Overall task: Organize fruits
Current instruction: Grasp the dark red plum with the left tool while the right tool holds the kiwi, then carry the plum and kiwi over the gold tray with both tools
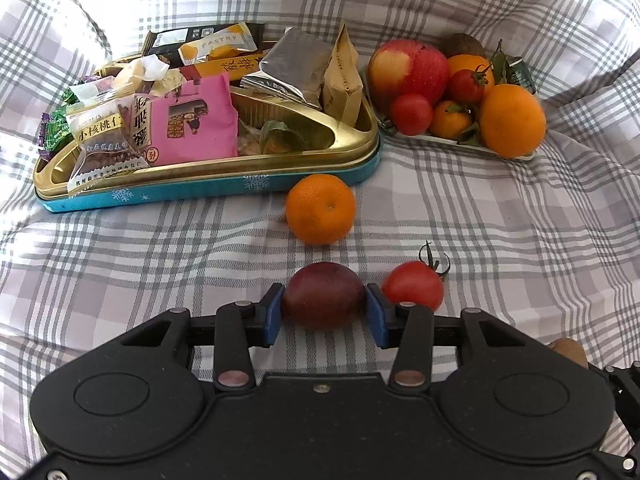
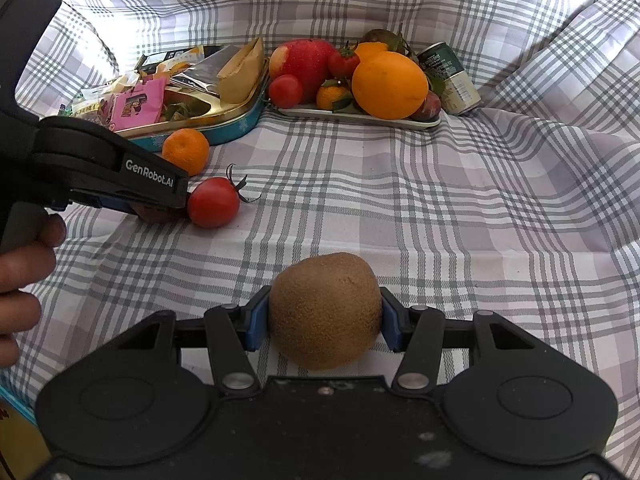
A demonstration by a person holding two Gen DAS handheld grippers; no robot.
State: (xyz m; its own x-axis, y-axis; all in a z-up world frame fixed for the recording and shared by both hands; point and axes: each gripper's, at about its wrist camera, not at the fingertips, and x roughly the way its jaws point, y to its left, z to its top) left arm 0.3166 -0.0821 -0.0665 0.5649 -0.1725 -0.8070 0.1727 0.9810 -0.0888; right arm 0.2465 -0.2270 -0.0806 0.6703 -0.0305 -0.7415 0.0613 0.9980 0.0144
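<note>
Our left gripper (image 1: 324, 308) has its jaws spread wide with a plum (image 1: 324, 294) between them. The blue pads (image 1: 274, 316) stand right at the plum's two ends, and we see no squeeze on it. The plum sits low on the checked cloth (image 1: 160, 260), its long axis crosswise from pad to pad. Our left hand (image 2: 20, 264) is wrapped round that gripper's handle.

Our right gripper (image 2: 325, 316) is clamped on a kiwi (image 2: 324, 312), with a pad pressed to each flank. The kiwi's long axis runs away from us along the fingers, its far end tipped slightly right.

Just right of the plum, close by the left gripper's right finger, lies a tomato (image 1: 413, 285) with its green stalk pointing up and away. Beyond the plum a mandarin (image 1: 320, 208) rests on the cloth, navel facing us, just in front of a blue and gold tin (image 1: 200, 184). The tin is heaped with snack packets (image 1: 192, 120).

To the tin's right sits a white plate (image 1: 440, 139) piled with fruit: an apple (image 1: 408, 68), a big orange (image 1: 512, 120), tomatoes and small mandarins. From the right wrist we see a green can (image 2: 450, 80) leaning behind the plate.
</note>
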